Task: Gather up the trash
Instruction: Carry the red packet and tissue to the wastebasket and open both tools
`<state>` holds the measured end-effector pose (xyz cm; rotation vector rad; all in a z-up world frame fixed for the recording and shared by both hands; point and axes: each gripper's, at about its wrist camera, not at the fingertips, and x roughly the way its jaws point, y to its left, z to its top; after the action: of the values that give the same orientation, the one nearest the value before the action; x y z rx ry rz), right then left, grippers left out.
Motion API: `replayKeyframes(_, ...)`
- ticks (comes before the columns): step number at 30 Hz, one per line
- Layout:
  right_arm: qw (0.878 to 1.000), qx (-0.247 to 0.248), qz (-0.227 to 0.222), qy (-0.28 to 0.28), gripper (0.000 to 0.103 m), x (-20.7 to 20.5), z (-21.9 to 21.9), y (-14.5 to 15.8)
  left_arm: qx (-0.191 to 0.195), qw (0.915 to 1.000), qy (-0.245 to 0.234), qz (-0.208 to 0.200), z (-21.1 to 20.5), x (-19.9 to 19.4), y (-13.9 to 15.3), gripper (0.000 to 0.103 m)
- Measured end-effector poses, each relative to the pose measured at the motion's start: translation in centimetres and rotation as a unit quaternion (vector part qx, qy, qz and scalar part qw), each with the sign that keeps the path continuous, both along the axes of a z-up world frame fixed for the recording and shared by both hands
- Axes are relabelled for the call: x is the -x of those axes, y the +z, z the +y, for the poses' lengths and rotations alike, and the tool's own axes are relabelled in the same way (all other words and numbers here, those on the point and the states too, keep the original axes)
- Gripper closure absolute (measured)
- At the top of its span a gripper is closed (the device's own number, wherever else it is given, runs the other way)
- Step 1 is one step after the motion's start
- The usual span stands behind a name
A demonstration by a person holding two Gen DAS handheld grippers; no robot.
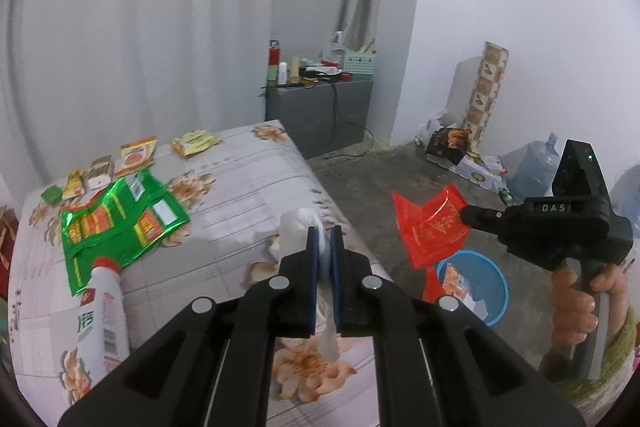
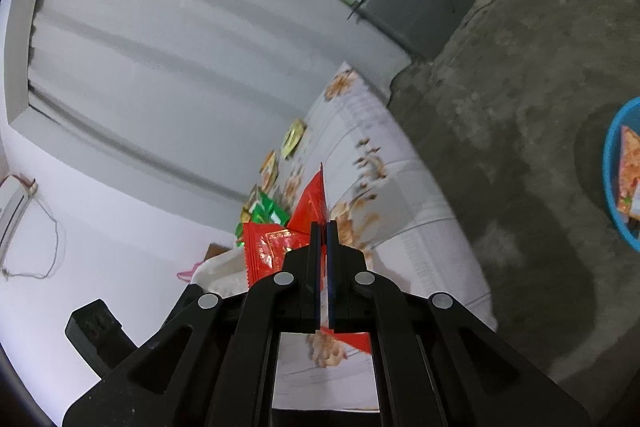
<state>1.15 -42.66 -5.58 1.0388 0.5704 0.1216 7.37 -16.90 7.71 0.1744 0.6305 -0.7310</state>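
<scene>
The right claw (image 1: 464,217) is pinched shut on a shiny red plastic wrapper (image 1: 430,227), held out over the floor near the round blue plastic bin (image 1: 498,291), likely so it can drop in. The left claw (image 1: 325,239) squeezes a soft white tissue (image 1: 294,231) above the flowery desk (image 1: 248,179). One big green wrapper (image 1: 116,223), one white bottle (image 1: 102,323) and about five small packets wait there.

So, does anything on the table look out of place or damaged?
Yes. The large green wrapper lies torn open and flattened on the floral table, with a white bottle lying tipped over on its lower edge. Small packets are scattered behind it.
</scene>
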Motion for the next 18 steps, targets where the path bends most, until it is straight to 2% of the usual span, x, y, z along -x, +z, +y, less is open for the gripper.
replayKeyframes(10, 0.998, -0.019, -0.004, -0.065, 0.102, 4.1, -4.7, -1.3, -0.012, 0.9988, -0.048, 0.001, -5.4, 2.1, 0.0, 0.098)
replayKeyframes(15, 0.992, -0.021, 0.004, -0.122, 0.102, 7.3, -7.6, -2.6, -0.011, 0.9959, -0.086, 0.024, -8.9, 2.8, -0.3, 0.098)
replayKeyframes(18, 0.985, -0.015, 0.021, -0.172, 0.102, 9.7, -9.7, -3.7, -0.015, 0.9910, -0.122, 0.053, -12.2, 3.2, -1.0, 0.097)
